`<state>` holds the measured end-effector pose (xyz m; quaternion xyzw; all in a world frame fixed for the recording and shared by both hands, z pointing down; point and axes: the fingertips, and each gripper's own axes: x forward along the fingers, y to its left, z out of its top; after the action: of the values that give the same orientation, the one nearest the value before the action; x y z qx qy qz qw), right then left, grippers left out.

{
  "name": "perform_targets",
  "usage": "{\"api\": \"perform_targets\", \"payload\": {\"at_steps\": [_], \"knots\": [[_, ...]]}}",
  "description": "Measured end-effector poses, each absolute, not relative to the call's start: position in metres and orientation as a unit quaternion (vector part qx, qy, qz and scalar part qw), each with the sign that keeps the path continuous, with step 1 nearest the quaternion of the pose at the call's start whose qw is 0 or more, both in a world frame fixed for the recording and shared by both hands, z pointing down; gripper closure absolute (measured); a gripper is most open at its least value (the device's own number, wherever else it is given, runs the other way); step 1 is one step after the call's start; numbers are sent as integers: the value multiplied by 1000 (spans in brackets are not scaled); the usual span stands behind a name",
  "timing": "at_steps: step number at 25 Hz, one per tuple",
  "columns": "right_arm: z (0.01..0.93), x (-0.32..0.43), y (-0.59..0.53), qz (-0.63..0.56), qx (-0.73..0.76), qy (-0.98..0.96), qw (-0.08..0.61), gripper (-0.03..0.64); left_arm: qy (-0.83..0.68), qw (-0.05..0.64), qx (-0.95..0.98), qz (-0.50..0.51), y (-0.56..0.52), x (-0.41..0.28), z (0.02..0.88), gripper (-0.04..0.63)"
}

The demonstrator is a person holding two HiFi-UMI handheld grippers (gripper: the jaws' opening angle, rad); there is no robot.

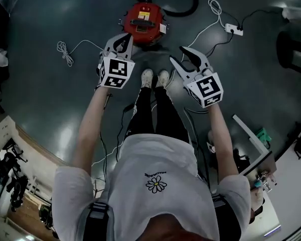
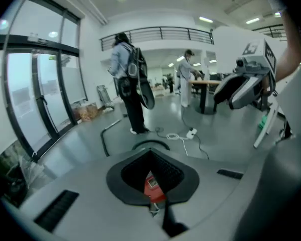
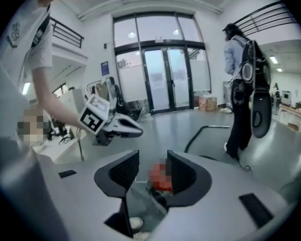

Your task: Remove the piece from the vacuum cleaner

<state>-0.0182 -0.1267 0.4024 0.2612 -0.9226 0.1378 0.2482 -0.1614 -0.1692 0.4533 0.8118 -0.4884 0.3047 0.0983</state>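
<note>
The red round vacuum cleaner (image 1: 143, 21) sits on the grey floor just ahead of the person's white shoes (image 1: 154, 77). Both grippers hang in the air above it, touching nothing. My left gripper (image 1: 124, 38) is over the vacuum's near left edge. Its jaws meet at the tips, and the red vacuum (image 2: 153, 185) shows through the hollow between the pads. My right gripper (image 1: 178, 54) is right of the vacuum, jaws apart with nothing between them. In the right gripper view, my right gripper (image 3: 153, 159) frames a blurred red patch of the vacuum (image 3: 160, 177).
A black hose (image 1: 183, 12) loops behind the vacuum. A white power strip (image 1: 234, 29) with its cable lies to the right, and a white cord bundle (image 1: 65, 51) to the left. Another person with a backpack (image 2: 130, 79) stands farther off. A table edge (image 1: 251, 134) is at the right.
</note>
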Motion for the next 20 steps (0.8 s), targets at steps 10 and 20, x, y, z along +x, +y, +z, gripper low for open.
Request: {"api": "perform_targets", "payload": {"at_steps": [10,20], "knots": [[683,-22,-96,-27,47,-851,523,434,-320,73,796,509,-214,-125,684,595],[784,-10,-98,-42,27,-764,643,434,-207,91,758,612,-191,-115,748,595]]}}
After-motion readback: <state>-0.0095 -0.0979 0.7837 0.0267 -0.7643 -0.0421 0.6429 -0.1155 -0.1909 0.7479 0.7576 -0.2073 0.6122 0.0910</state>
